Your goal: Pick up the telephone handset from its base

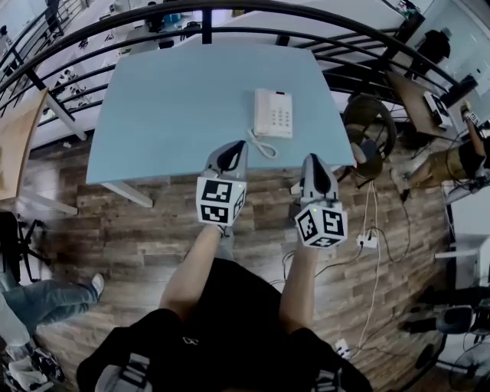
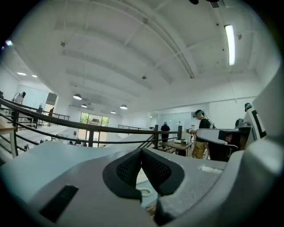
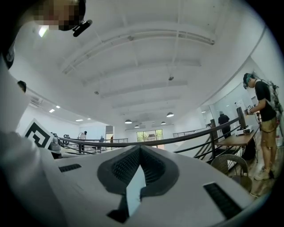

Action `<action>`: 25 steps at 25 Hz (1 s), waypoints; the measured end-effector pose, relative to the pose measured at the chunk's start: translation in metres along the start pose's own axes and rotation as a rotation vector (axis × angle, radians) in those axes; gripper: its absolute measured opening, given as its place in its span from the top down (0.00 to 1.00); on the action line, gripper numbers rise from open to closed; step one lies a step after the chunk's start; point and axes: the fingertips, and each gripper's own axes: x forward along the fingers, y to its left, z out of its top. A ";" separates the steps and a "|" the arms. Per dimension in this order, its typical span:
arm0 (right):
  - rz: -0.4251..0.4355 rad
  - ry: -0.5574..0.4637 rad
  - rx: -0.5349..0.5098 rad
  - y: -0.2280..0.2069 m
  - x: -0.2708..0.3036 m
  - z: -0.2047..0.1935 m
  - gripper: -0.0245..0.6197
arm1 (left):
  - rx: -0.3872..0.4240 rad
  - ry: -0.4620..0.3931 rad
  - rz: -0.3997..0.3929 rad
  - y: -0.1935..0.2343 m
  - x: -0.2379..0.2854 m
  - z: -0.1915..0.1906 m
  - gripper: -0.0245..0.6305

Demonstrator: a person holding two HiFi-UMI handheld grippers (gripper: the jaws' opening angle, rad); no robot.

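Note:
A white telephone (image 1: 273, 112) sits on the light blue table (image 1: 168, 115), toward its front right. The handset (image 1: 262, 112) rests on the left side of the base, and its coiled cord (image 1: 260, 144) loops toward the table's front edge. My left gripper (image 1: 233, 147) hovers at that edge just short of the cord, jaws shut and empty. The right gripper (image 1: 315, 159) hangs beside it, off the table's front right corner, also shut with nothing in it. In the left gripper view, the coiled cord (image 2: 145, 193) shows below the closed pads (image 2: 153, 168).
A black railing (image 1: 230, 11) curves behind the table. A wicker chair (image 1: 370, 126) stands right of it, with a desk (image 1: 429, 103) beyond. Cables and a power strip (image 1: 367, 241) lie on the wood floor at the right. A seated person's leg (image 1: 46, 298) shows lower left.

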 end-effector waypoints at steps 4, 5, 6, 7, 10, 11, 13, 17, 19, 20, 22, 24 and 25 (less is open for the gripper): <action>0.019 0.049 -0.001 -0.011 0.066 -0.028 0.97 | -0.038 0.079 -0.007 0.036 0.058 -0.024 0.96; 0.026 0.070 -0.001 -0.012 0.085 -0.038 0.97 | -0.051 0.100 -0.003 0.048 0.073 -0.031 0.96; 0.029 0.091 0.000 -0.013 0.104 -0.049 0.97 | -0.061 0.119 0.002 0.061 0.086 -0.038 0.96; 0.030 0.110 0.002 -0.016 0.122 -0.059 0.97 | -0.069 0.135 0.008 0.073 0.100 -0.046 0.96; 0.034 0.163 0.009 -0.022 0.175 -0.089 0.97 | -0.095 0.177 0.025 0.111 0.140 -0.067 0.96; 0.035 0.179 0.011 -0.022 0.190 -0.098 0.97 | -0.107 0.190 0.030 0.123 0.152 -0.072 0.96; 0.036 0.202 0.008 -0.023 0.215 -0.108 0.97 | -0.127 0.201 0.036 0.143 0.173 -0.075 0.96; 0.027 0.242 0.004 -0.032 0.246 -0.122 0.97 | -0.148 0.215 0.009 0.156 0.206 -0.079 0.96; 0.023 0.274 0.004 -0.036 0.253 -0.131 0.97 | -0.159 0.229 -0.011 0.155 0.216 -0.084 0.96; 0.024 0.287 0.007 -0.039 0.256 -0.135 0.97 | -0.163 0.235 -0.018 0.155 0.221 -0.085 0.96; 0.029 0.305 0.018 -0.044 0.265 -0.140 0.97 | -0.169 0.241 -0.026 0.156 0.233 -0.086 0.96; 0.026 0.317 0.031 -0.051 0.271 -0.147 0.97 | -0.174 0.256 -0.021 0.158 0.241 -0.092 0.96; 0.021 0.320 0.037 -0.056 0.274 -0.151 0.97 | -0.181 0.266 -0.015 0.159 0.244 -0.096 0.96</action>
